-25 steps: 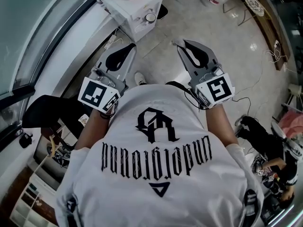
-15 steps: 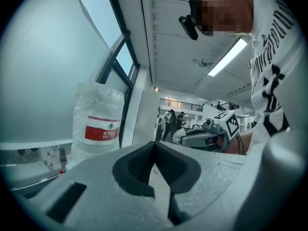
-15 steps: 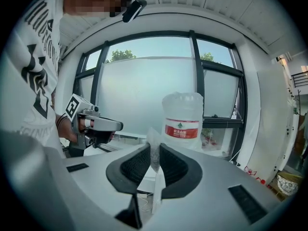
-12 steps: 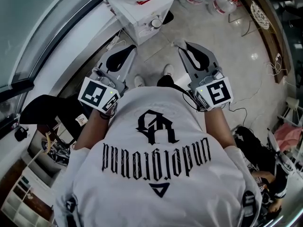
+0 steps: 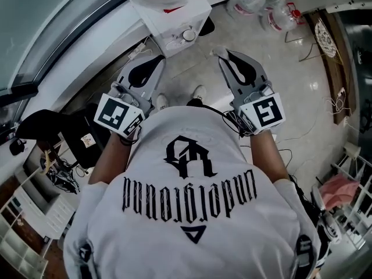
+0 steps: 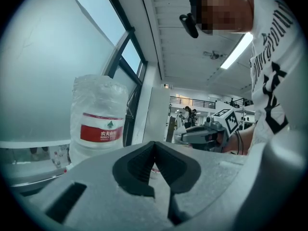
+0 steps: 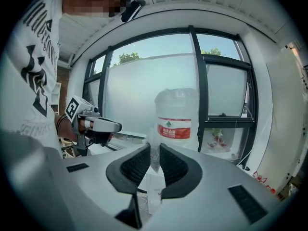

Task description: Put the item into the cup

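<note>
Head view: right gripper (image 5: pixel 223 54) pinches a small pale item (image 5: pixel 217 52) at its tips; left gripper (image 5: pixel 157 58) is alongside; both are over a glossy tiled floor (image 5: pixel 279 68), with a white dispenser (image 5: pixel 174 16) ahead, nearer the left.
Left gripper view: jaws pressed together, nothing between; water bottle (image 6: pixel 98 119) ahead-left.
Right gripper view: translucent item stands upright between the pads; bottle straight ahead, window (image 7: pixel 139 81) behind.
Cup: not identifiable in any view, so its direction is unknown.

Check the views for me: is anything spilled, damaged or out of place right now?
Nothing looks spilled or broken. The right tongs are clamped on a thin translucent item, but no cup shows in any view. Loose cables trail across the floor at the head view's right, a possible trip hazard.
</note>
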`<state>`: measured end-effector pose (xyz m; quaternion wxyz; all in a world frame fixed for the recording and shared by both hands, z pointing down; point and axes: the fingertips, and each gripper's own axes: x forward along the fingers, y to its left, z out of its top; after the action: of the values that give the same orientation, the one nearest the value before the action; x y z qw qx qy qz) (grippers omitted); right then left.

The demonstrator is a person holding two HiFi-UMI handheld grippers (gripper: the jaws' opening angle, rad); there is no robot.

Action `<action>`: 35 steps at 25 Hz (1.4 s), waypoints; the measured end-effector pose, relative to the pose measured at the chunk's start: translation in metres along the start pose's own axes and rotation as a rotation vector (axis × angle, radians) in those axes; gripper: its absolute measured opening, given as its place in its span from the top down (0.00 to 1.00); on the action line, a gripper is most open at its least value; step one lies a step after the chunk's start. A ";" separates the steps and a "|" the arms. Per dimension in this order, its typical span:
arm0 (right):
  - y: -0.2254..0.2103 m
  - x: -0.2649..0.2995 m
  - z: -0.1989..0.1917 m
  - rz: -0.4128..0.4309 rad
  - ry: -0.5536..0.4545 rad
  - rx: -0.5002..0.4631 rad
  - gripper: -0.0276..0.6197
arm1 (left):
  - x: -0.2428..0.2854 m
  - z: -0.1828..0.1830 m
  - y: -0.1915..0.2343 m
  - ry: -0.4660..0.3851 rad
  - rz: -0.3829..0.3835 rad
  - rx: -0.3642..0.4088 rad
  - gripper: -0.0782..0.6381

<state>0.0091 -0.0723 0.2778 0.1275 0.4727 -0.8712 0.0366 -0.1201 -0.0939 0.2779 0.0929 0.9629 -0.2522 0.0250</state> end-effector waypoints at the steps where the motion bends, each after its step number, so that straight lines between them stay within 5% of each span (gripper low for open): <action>1: -0.009 -0.002 -0.003 0.010 0.001 -0.001 0.86 | 0.008 -0.001 -0.002 0.001 0.008 -0.003 0.87; 18: -0.087 0.014 -0.059 0.183 0.042 0.022 0.86 | 0.080 -0.035 0.004 0.028 0.179 -0.020 0.87; 27: -0.099 0.048 -0.096 0.177 0.089 0.043 0.86 | 0.106 -0.082 0.033 0.110 0.168 -0.036 0.87; 35: -0.099 0.095 -0.158 0.198 0.140 0.041 0.86 | 0.151 -0.143 0.047 0.151 0.078 -0.036 0.87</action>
<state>0.0715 -0.1747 0.4494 0.1743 0.3830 -0.9016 0.0998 -0.0121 -0.1794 0.4399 0.1281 0.9459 -0.2819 0.0967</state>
